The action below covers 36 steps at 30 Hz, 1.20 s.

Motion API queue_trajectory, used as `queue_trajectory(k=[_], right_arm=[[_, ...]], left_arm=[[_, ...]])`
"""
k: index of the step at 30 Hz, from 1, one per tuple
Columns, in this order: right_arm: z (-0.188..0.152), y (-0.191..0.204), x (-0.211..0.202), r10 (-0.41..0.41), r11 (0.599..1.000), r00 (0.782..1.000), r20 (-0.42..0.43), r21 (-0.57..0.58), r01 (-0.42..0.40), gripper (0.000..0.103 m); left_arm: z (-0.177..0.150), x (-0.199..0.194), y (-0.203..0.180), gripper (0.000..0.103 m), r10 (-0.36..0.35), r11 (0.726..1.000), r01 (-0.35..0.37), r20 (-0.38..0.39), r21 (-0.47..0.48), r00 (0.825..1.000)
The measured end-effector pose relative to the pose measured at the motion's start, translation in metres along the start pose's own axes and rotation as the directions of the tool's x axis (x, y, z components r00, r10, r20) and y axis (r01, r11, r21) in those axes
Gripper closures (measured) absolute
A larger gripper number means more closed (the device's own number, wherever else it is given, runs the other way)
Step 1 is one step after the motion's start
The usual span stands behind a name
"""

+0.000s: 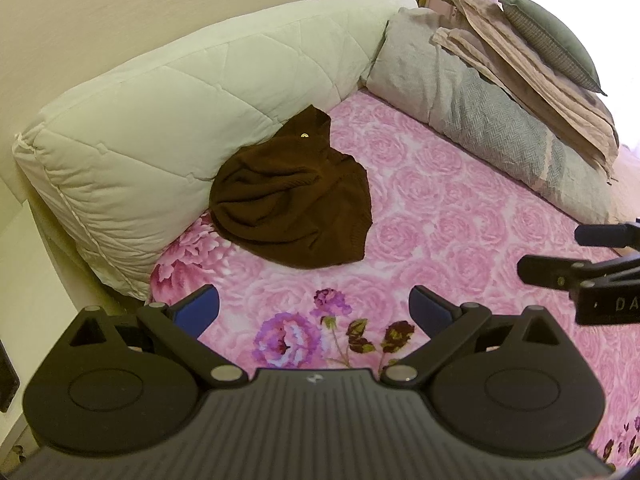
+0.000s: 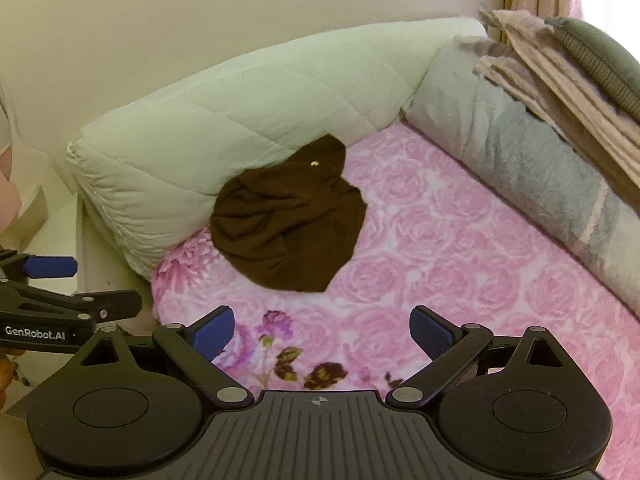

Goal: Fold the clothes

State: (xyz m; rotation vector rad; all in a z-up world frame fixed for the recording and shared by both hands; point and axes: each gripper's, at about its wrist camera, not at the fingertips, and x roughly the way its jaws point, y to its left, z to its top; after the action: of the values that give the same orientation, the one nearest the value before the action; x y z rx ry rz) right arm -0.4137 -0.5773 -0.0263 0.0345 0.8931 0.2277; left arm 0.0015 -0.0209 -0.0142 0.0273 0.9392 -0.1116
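Observation:
A crumpled dark brown knit garment lies in a heap on the pink floral bedspread, its top leaning against a white quilted bolster. It also shows in the right wrist view. My left gripper is open and empty, hovering above the bedspread well short of the garment. My right gripper is open and empty too, at a similar distance. Each gripper shows at the edge of the other's view: the right one, the left one.
A grey rolled blanket lies along the right side of the bed, with folded beige cloth and a grey-green cushion stacked on it. A cream wall stands behind the bolster. The bed's left edge drops off beside white furniture.

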Motion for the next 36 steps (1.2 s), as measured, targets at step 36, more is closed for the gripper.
queue_trajectory(k=[36], right_arm=[[0.0,-0.032,0.033,0.18,0.982,0.981,-0.077,-0.037,-0.183,0.006]], left_arm=[[-0.009,0.012,0.037,0.002,0.181,0.982,-0.18,0.027,-0.058,0.983]])
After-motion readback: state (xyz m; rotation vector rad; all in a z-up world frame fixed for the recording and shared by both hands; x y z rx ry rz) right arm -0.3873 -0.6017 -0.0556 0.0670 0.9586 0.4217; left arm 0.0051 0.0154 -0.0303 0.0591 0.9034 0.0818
